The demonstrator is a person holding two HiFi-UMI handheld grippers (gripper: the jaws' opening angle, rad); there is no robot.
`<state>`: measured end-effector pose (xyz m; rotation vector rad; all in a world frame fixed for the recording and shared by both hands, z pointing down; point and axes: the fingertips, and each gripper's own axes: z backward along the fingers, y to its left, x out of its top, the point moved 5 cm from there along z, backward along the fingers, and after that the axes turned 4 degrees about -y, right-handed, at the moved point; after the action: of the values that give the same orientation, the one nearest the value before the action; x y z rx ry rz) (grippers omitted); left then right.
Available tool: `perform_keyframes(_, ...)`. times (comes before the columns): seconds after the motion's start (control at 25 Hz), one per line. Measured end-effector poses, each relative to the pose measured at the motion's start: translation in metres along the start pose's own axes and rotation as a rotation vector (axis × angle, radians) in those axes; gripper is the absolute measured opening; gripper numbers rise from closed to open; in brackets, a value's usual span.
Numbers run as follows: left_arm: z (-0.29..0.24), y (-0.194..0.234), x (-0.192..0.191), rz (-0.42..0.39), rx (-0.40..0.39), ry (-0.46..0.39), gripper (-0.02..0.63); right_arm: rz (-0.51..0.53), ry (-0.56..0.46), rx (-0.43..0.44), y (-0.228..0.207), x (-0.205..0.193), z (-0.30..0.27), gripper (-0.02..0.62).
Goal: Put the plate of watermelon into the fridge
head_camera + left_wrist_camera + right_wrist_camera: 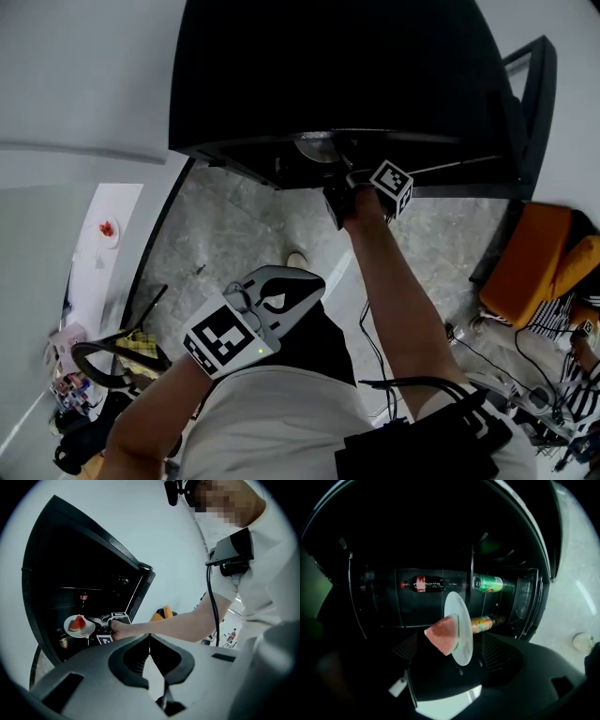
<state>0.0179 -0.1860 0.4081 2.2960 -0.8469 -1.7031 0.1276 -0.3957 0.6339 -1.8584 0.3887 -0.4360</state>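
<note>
A white plate (461, 620) carrying a red watermelon wedge (443, 634) sits inside the dark open fridge (328, 75). In the right gripper view it lies in the wide gap of my right gripper (457, 657), and neither jaw touches it. From the left gripper view the same plate (85, 631) and wedge (78, 622) rest on a shelf just ahead of my right gripper (102, 620). In the head view my right gripper (339, 187) reaches into the fridge mouth. My left gripper (281, 298) hangs back near the person's waist, jaw tips together and empty.
Behind the plate lie a cola bottle (423, 583), a green can (488, 583) and an orange-labelled bottle (482, 624). The fridge door (534, 103) stands open at right. An orange bag (530, 262) and cables lie on the floor at right. A white table (103, 234) is at left.
</note>
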Motion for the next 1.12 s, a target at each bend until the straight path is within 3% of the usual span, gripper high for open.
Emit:
perform_keyframes(1.0, 0.004, -0.012, -0.007, 0.001, -0.002, -0.004, 0.011, 0.042, 0.027, -0.019, -0.016, -0.013, 0.024, 0.416)
perform_keyframes(1.12, 0.006, -0.015, -0.007, 0.001, -0.006, -0.008, 0.011, 0.092, 0.039, -0.041, -0.015, -0.017, 0.032, 0.368)
